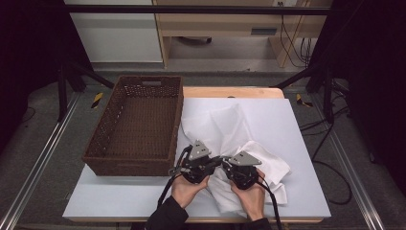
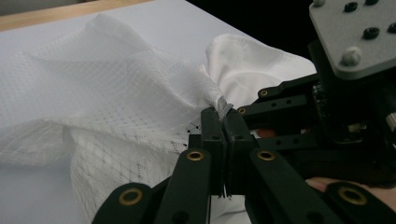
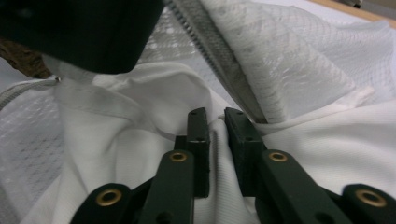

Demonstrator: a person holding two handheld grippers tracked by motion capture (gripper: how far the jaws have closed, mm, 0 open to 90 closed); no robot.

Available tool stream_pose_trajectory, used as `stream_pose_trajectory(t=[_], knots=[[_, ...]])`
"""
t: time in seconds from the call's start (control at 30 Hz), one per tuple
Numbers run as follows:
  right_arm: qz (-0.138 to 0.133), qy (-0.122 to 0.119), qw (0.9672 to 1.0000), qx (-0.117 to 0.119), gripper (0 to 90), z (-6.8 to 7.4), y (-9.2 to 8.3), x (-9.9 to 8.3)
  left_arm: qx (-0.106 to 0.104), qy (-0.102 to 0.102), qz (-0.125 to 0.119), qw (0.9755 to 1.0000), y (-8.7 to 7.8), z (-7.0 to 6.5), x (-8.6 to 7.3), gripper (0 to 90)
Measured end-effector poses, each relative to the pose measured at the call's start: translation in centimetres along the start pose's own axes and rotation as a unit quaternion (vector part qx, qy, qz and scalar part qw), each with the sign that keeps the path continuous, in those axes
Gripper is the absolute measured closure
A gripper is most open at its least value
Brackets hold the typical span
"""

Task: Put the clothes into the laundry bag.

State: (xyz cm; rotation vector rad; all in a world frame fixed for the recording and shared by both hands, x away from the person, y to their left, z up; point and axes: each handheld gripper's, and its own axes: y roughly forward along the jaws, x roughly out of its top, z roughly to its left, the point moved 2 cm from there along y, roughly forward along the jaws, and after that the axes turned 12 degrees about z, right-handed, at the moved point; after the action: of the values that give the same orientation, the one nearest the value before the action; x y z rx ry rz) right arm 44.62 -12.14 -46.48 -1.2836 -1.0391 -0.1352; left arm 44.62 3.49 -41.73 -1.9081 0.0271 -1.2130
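Floor [image 1: 52, 158]: we see grey carpet w/ metal rails running along both sides.
Table [image 1: 306, 191]: white top, wood edge at far side.
Back: we note a white cabinet [image 1: 115, 38] next to a light wood desk [image 1: 225, 24], cables [image 1: 292, 43] hanging at its right.
Sides: dark curtains [image 1: 373, 72] both sides.
Light: dim, even.

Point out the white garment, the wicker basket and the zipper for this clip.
white garment [image 1: 225, 125]: high view, on the mesh part spread on the table.
wicker basket [image 1: 176, 125]: high view, on its right wall.
zipper [image 3: 219, 58]: right gripper view, on the grey band of teeth running diagonally.
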Motion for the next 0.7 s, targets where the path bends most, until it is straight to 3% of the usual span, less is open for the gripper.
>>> stream_pose_trajectory(t=[0.1, 0.17, 0.23, 0.3, 0.37, 0.43, 0.57, 0.7], knots=[[-0.025, 0.000, 0.9992, 0.032, 70.3, 0.2, -1.2, -0.3, -0.001, -0.008, 0.003, 1.0000, 0.3, 0.6, -0.6, 88.8], [-0.053, 0.010, 0.9966, 0.063, 64.0, -0.2, -2.9, -0.5, -0.001, -0.011, 0.004, 0.9999, 0.4, 0.8, -0.8, 88.7], [-0.077, 0.019, 0.9942, 0.072, 57.6, -1.0, -4.9, -0.9, 0.000, -0.011, 0.005, 0.9999, 0.4, 0.9, -0.9, 88.7], [-0.093, 0.028, 0.9944, 0.042, 47.3, -2.5, -6.7, -1.3, 0.000, -0.009, 0.006, 0.9999, 0.4, 0.8, -1.0, 88.7], [-0.092, 0.043, 0.9949, -0.004, 32.9, -4.0, -7.5, -1.5, 0.002, -0.006, 0.007, 1.0000, 0.5, 0.8, -1.0, 88.7], [-0.071, 0.067, 0.9947, -0.031, 23.1, -5.9, -7.3, -2.0, 0.001, -0.004, 0.010, 0.9999, 0.6, 0.7, -1.0, 88.6], [-0.011, 0.103, 0.9947, -0.002, 20.3, -7.9, -4.3, -3.7, 0.001, -0.001, 0.014, 0.9999, 0.8, 0.7, -1.0, 88.7], [-0.005, 0.130, 0.9907, 0.040, 32.5, -7.9, -2.3, -5.0, 0.003, -0.002, 0.017, 0.9998, 1.0, 0.8, -1.2, 88.6]])
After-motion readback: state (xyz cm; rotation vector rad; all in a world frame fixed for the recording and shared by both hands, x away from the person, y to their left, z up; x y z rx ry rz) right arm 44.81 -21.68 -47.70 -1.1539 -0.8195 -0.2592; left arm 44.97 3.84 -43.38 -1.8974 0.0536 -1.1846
